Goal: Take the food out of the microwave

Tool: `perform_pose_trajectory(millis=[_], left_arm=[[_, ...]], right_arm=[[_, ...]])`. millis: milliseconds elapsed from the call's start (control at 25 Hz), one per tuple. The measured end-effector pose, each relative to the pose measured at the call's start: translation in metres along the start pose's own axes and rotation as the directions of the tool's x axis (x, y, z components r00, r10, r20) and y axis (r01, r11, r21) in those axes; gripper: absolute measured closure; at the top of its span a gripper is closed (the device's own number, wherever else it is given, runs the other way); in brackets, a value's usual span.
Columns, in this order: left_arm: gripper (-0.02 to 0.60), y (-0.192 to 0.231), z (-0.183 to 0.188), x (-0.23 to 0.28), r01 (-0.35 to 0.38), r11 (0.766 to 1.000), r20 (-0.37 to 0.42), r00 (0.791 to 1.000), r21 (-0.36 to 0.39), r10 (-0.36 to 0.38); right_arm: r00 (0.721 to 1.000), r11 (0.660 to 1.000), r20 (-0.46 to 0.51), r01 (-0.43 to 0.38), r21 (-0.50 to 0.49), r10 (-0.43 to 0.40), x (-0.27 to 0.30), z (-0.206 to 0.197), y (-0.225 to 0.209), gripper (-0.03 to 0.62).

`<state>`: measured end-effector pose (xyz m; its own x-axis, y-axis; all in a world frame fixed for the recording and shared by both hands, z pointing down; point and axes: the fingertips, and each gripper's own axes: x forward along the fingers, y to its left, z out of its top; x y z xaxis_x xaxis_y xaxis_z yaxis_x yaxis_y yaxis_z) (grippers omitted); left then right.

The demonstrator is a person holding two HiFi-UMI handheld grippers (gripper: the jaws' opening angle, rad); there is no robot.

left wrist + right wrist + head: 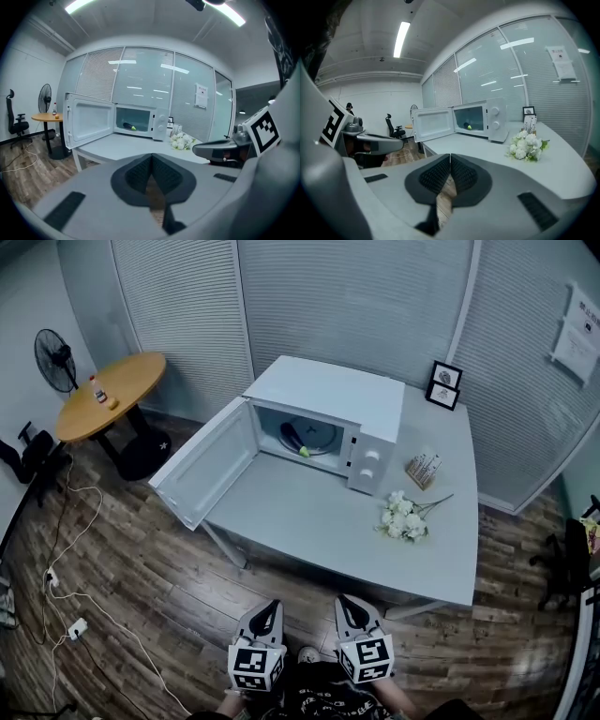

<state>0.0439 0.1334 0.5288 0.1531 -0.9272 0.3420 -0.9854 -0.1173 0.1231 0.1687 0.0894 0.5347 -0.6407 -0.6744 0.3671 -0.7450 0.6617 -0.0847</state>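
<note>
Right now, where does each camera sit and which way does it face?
Head view: above, looking steeply down at the table; left gripper and right gripper at bottom.
Left gripper view: along its shut jaws toward the microwave; right gripper at right.
Right gripper view: likewise; left gripper at left.
All share the open microwave, food inside.

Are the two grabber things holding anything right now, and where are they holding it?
Nothing is held. The left gripper and the right gripper are both shut with nothing between them. The food lies inside the open microwave, away from both.
</note>
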Motion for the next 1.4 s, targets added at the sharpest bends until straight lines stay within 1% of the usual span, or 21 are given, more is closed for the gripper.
perform_pose_trajectory(millis=[120, 240, 320, 440, 560, 800, 1200, 1400], left_arm=[[0.574, 0.005, -0.004, 0.01, 0.007, 1.0, -0.014, 1.0, -0.008, -0.007], [0.574, 0.013, 0.0, 0.028, 0.024, 1.0, -0.017, 1.0, 0.003, -0.024], [0.574, 0.02, 0.008, 0.039, 0.039, 0.999, -0.016, 0.999, 0.02, -0.039], [0.574, 0.036, 0.029, 0.061, 0.052, 0.997, -0.001, 0.999, 0.057, -0.052], [0.574, 0.048, 0.045, 0.086, 0.079, 0.995, 0.003, 0.997, 0.068, -0.079], [0.574, 0.076, 0.058, 0.127, 0.123, 0.989, -0.015, 0.992, 0.082, -0.122], [0.574, 0.117, 0.076, 0.189, 0.216, 0.972, -0.041, 0.976, 0.095, -0.213], [0.574, 0.136, 0.092, 0.211, 0.256, 0.962, -0.034, 0.967, 0.093, -0.254]], right_arm=[[1.0, 1.0, 0.005, 0.01, 0.012, -0.01, 0.007, 0.001, -0.004, 0.589], [0.999, 0.999, 0.015, 0.041, 0.022, -0.041, 0.021, 0.005, -0.016, 0.589], [0.998, 0.997, 0.014, 0.066, 0.027, -0.066, 0.03, 0.007, -0.023, 0.589], [0.996, 0.995, 0.024, 0.09, 0.044, -0.091, 0.049, 0.017, -0.032, 0.589], [0.993, 0.992, 0.021, 0.115, 0.058, -0.116, 0.067, 0.024, -0.041, 0.589], [0.988, 0.984, 0.008, 0.155, 0.082, -0.157, 0.108, 0.037, -0.049, 0.589], [0.977, 0.971, -0.015, 0.213, 0.112, -0.213, 0.17, 0.057, -0.055, 0.589], [0.971, 0.965, -0.018, 0.237, 0.115, -0.237, 0.199, 0.07, -0.056, 0.589]])
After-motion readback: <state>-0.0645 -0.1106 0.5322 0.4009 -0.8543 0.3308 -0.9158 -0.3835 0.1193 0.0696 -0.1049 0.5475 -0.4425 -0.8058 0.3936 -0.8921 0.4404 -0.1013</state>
